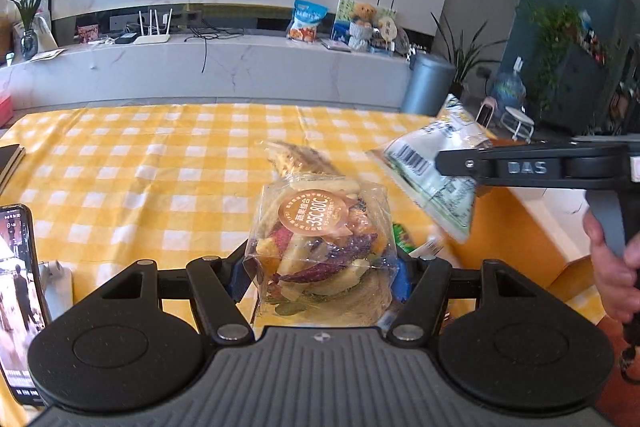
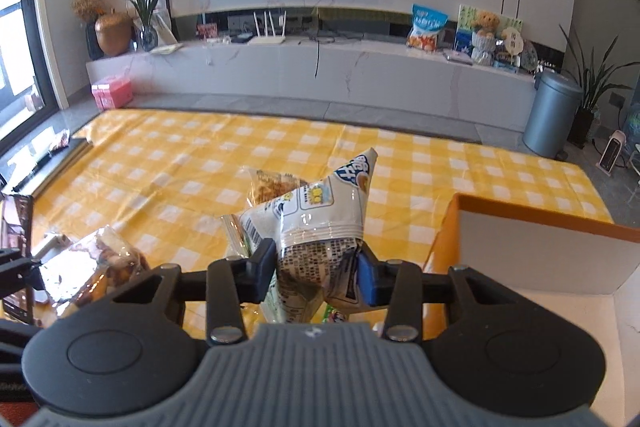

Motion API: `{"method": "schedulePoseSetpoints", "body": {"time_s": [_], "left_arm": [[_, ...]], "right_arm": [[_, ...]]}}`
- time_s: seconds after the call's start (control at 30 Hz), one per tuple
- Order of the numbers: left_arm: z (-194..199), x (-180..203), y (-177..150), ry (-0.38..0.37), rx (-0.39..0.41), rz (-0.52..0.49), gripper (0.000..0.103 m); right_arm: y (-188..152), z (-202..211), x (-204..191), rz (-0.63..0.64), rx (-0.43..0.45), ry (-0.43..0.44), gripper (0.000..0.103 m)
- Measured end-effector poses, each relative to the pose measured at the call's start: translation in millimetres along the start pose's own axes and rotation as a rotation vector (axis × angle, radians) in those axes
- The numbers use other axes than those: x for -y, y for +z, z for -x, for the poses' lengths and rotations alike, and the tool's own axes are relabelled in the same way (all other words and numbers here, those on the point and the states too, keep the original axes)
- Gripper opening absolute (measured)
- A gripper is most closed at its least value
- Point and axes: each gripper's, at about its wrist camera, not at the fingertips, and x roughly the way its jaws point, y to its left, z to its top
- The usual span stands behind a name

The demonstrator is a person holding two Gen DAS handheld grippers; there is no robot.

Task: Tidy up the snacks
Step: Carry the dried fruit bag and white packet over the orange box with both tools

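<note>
The left gripper point(image 1: 320, 277) is squeezed onto a clear bag of mixed fruit chips point(image 1: 320, 251), holding it up over the yellow checked cloth point(image 1: 120, 163). The right gripper point(image 2: 316, 267) is pinched tight on a white snack bag point(image 2: 320, 223), which also hangs in the air. The left wrist view shows the white bag's back with its barcode and the person's right hand point(image 1: 616, 267) on the handle; the right wrist view shows the bag's front with blue letters. Only the right wrist view shows the orange box point(image 2: 532, 219) clearly: it sits open just to the right of that gripper, with white inside walls. Another clear snack packet point(image 2: 276, 185) lies on the cloth behind the white bag. A phone point(image 1: 16, 291) stands at the left edge of the table, close to the left gripper. The far half of the cloth is bare up to its edge, and past it is gray floor and a blue bin point(image 2: 554, 113).
</note>
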Motion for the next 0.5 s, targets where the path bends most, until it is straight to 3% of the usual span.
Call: {"method": "schedulePoseSetpoints", "body": {"time_s": [0.5], "left_arm": [[20.6,62.3,23.3,-0.047,0.048,-0.066,0.075]], "right_arm": [[-13.0,95.8,71.5,-0.112,0.088,-0.005,0.041]]}}
